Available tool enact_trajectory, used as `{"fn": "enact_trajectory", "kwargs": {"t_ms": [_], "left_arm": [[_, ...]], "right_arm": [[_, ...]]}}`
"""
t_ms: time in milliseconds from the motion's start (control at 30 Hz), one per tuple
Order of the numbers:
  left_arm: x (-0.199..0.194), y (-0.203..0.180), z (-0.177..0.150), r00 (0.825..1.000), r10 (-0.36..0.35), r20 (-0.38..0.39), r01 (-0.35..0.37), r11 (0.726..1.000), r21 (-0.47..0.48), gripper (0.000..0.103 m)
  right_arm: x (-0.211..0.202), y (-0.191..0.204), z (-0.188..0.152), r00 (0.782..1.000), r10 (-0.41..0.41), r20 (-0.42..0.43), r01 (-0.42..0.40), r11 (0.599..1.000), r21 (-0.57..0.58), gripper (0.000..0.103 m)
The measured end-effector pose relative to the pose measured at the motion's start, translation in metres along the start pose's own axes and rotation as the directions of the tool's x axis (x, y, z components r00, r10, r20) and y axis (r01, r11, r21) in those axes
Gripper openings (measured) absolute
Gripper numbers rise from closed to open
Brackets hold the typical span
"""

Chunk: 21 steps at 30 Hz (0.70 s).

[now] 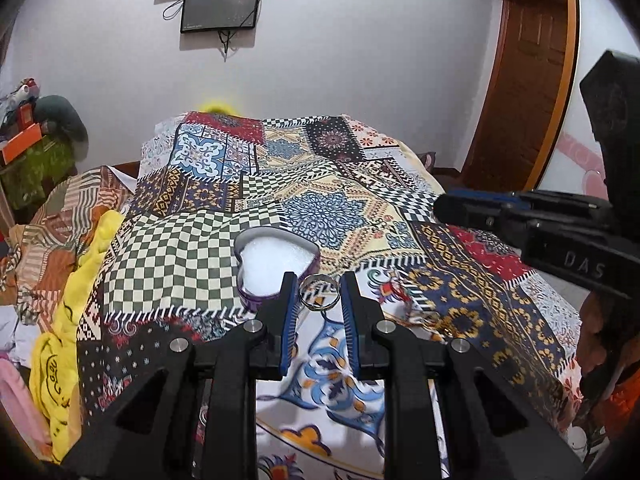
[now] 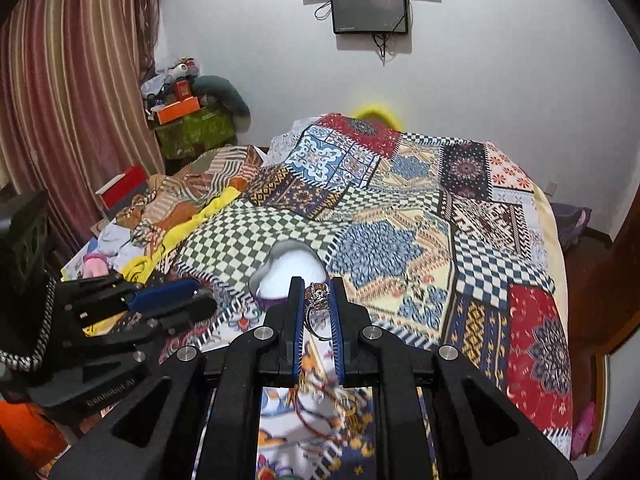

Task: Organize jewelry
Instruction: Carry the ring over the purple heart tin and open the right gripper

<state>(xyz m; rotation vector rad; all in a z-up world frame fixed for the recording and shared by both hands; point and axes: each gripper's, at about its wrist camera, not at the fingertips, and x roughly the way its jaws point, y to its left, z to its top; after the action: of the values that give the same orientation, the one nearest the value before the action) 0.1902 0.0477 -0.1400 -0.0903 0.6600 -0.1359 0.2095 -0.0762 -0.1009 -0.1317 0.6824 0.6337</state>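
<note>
Left gripper (image 1: 319, 295): narrow, blue pads clamped on a plain silver band (image 1: 320, 293) at the fingertips, held above the bedspread.
Right gripper (image 2: 317, 300): nearly closed, pinching a stone-set ring (image 2: 318, 307); stone end up near the tips, hoop lower between the pads.
Heart box (image 1: 276, 266): open, purple wall, white padding inside; sits on the checked patch of the bedspread (image 1: 332, 208), just beyond both sets of fingertips. In the right wrist view it lies just left of the tips (image 2: 290, 276).
Loose jewelry: thin chains or cords (image 2: 320, 400) on the spread below the right gripper, blurred; cannot tell how many pieces.
Grippers to each other: side by side, apart. The right one shows at the right edge of the left view (image 1: 520, 216); the left one at the left edge of the right view (image 2: 132, 308).
In the way: nothing between either ring and the box opening.
Left side: yellow cloth (image 1: 72, 320) and a striped blanket (image 1: 68, 216) heaped along the bed's left edge; red box (image 2: 122, 190) beyond them.
Far left corner: cluttered stand with an orange box (image 2: 178, 110), beside a striped curtain (image 2: 72, 100).
Far: white wall with two dark screens (image 2: 368, 8), cables hanging.
Right: bed edge falls away to dark floor; wooden door (image 1: 532, 92) beyond.
Open room: broad flat bedspread far and right of the box.
</note>
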Motion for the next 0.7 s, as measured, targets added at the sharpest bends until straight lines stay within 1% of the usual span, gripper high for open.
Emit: {"fn": "enact_trajectory", "kwargs": {"t_ms": [100, 200, 267, 433, 533, 700], "left_arm": [[0.011, 0.008, 0.004, 1.000, 0.001, -0.012, -0.001, 1.000, -0.012, 0.021], [0.025, 0.018, 0.010, 1.000, 0.016, -0.025, -0.016, 1.000, -0.018, 0.021], [0.033, 0.025, 0.013, 0.999, 0.013, -0.037, -0.014, 0.999, -0.030, 0.021], [0.056, 0.042, 0.018, 0.997, 0.015, -0.072, -0.019, 0.998, -0.053, 0.021], [0.070, 0.053, 0.021, 0.995, 0.003, -0.096, -0.010, 0.998, -0.070, 0.021], [0.091, 0.059, 0.021, 0.990, 0.004, -0.140, -0.011, 0.999, -0.047, 0.021]], "right_arm": [[0.014, 0.003, 0.006, 1.000, -0.014, -0.009, 0.014, 1.000, -0.017, 0.011], [0.025, 0.003, 0.008, 1.000, -0.013, -0.021, 0.012, 1.000, -0.026, 0.011], [0.036, 0.005, 0.009, 0.999, -0.007, -0.034, 0.006, 0.999, -0.031, 0.011], [0.066, 0.007, 0.015, 0.996, 0.024, -0.082, -0.027, 0.999, -0.043, 0.011], [0.084, 0.007, 0.019, 0.994, 0.008, -0.113, -0.015, 0.998, -0.067, 0.011], [0.107, 0.000, 0.023, 0.983, 0.042, -0.179, -0.052, 0.997, -0.052, 0.011]]}}
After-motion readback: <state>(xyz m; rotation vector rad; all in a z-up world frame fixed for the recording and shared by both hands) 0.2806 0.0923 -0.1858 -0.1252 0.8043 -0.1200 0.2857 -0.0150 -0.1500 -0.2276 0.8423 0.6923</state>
